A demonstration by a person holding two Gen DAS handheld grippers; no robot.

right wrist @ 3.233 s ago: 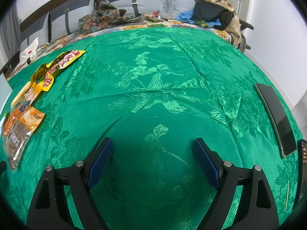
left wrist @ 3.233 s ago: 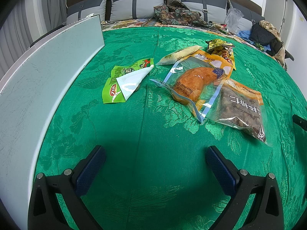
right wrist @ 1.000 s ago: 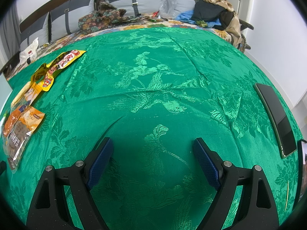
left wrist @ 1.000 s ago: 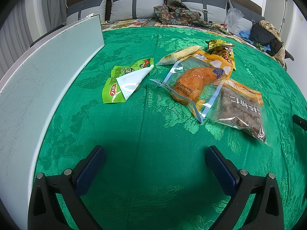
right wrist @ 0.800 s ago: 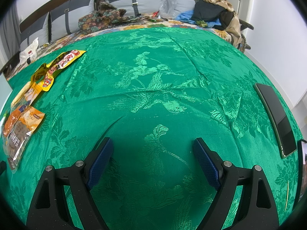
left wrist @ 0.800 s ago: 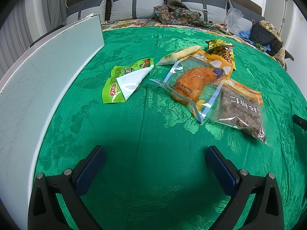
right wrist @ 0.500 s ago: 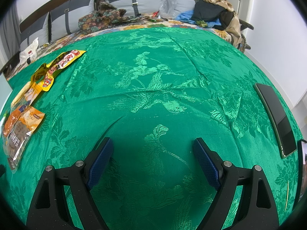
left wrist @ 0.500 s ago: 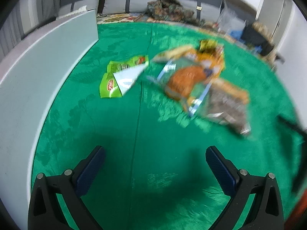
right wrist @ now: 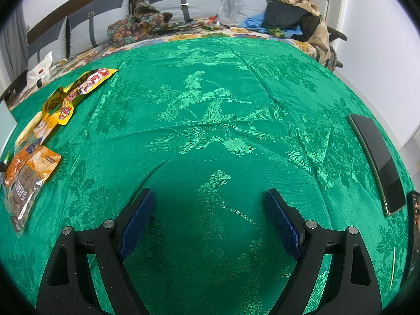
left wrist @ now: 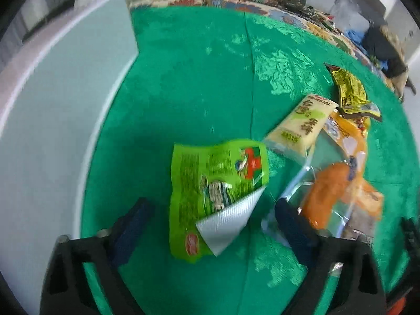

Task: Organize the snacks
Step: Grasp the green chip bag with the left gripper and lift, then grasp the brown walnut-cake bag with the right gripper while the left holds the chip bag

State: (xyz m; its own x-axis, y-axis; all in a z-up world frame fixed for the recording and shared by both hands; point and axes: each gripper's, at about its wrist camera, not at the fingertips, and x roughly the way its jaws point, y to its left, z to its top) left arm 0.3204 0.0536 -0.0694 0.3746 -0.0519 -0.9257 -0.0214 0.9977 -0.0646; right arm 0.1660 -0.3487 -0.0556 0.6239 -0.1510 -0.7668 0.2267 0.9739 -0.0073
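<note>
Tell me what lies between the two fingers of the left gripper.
In the left wrist view, the green snack packet lies on the green cloth between the left gripper fingers; they have been closing, not yet touching it.

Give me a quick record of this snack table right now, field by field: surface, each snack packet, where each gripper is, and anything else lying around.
surface: green patterned tablecloth
green packet: lies flat, one corner folded over showing silver
pale yellow packet: just beyond the green one
orange packet: right of the green one, partly clear
yellow-green packet: farthest of the group
left gripper: over the green packet, jaws just been closing, pads not yet pressing it
right gripper: open over bare cloth, nothing between the jaws
other: dark phone near the right edge; pale board at left
</note>
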